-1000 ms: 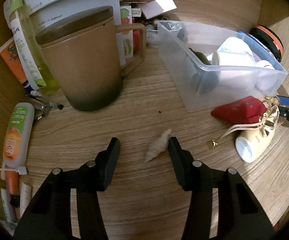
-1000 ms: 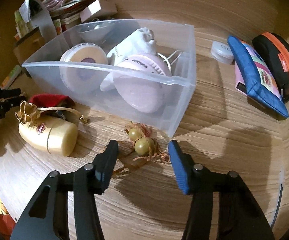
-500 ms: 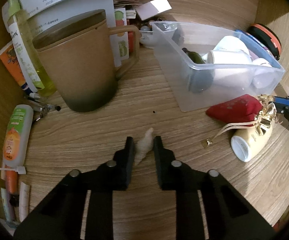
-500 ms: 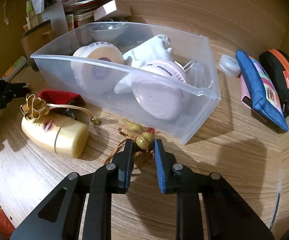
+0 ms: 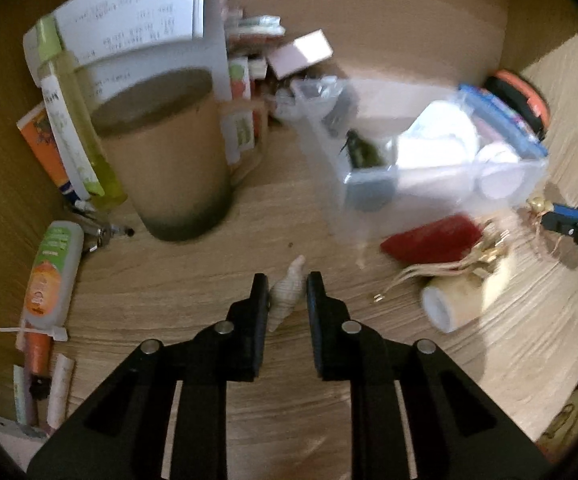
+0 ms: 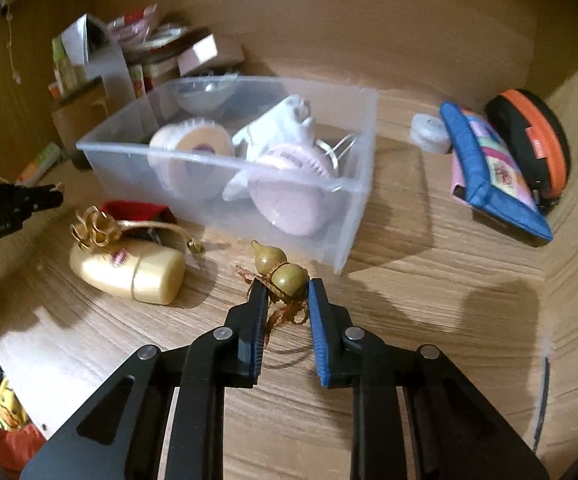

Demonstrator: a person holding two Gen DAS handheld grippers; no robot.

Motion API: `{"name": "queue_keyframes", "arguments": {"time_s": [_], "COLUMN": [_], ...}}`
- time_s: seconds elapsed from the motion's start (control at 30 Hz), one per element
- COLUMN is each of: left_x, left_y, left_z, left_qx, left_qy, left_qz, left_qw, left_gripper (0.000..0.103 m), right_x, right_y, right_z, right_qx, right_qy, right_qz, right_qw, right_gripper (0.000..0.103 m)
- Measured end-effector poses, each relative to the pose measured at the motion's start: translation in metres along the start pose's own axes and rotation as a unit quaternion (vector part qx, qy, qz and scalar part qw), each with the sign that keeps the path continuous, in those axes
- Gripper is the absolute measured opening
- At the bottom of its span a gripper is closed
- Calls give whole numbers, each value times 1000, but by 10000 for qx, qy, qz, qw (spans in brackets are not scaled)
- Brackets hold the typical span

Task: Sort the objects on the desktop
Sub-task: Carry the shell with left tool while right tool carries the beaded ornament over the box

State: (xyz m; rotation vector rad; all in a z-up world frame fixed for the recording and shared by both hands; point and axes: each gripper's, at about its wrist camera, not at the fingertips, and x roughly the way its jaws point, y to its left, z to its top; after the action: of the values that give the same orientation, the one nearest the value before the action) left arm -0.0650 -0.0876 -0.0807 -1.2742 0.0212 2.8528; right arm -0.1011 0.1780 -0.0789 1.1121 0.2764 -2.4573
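In the left wrist view the left gripper (image 5: 287, 286) fills the lower middle of the frame, its two black fingers drawn in close on a small pale spiral shell (image 5: 287, 292); the shell stands between the pads, its pointed tip poking out above the fingertips and its lower end showing below them; the grip is as narrow as the shell allows. Above and left of it stands a tall brown mug (image 5: 161, 160) with a yellow-green bottle (image 5: 77, 136) leaning beside it; a clear plastic bin (image 5: 429, 168) sits at the upper right, blurred, with a red pouch (image 5: 433, 240) just below it and a cream bottle (image 5: 465, 300) lying on the wooden desk (image 5: 193, 272) lower right. In the right wrist view the right gripper (image 6: 288, 292) likewise sits at lower centre, its blue-padded fingers pinched on a small green-brown gourd charm (image 6: 285, 274); the larger bulb is caught between the pads, the smaller bulb juts up and left past the tips, and its reddish tasselled cord (image 6: 285, 316) dangles between the fingers. The bin (image 6: 345, 216) lies just beyond, holding round white and pink things; the cream bottle (image 6: 129, 268) with a gold ribbon lies at the left; a blue pouch (image 6: 493, 176) and an orange-rimmed black case (image 6: 533, 140) rest at the upper right.
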Motion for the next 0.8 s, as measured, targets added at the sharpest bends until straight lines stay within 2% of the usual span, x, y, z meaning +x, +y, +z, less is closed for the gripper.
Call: {"name": "queue_keyframes", "arguments": {"time_s": [0.4,0.8], "left_x": [-55,-52], "left_y": [-14,-24], "left_z": [32,77], "left_qx": [-50,46], "left_qy": [-776,-1073], "left_qz": [-305,-591], "left_qw": [9965,9925], "left_gripper": [18,18], "right_x": [-66,-80], "right_y": [-11,-9], "right_z": [25,67], "right_qx": [76,-39], "right_qy": [-810,-1224], "right_qz": [67,218], "right_qw": [9967,9922], "right_gripper": [18,18]}}
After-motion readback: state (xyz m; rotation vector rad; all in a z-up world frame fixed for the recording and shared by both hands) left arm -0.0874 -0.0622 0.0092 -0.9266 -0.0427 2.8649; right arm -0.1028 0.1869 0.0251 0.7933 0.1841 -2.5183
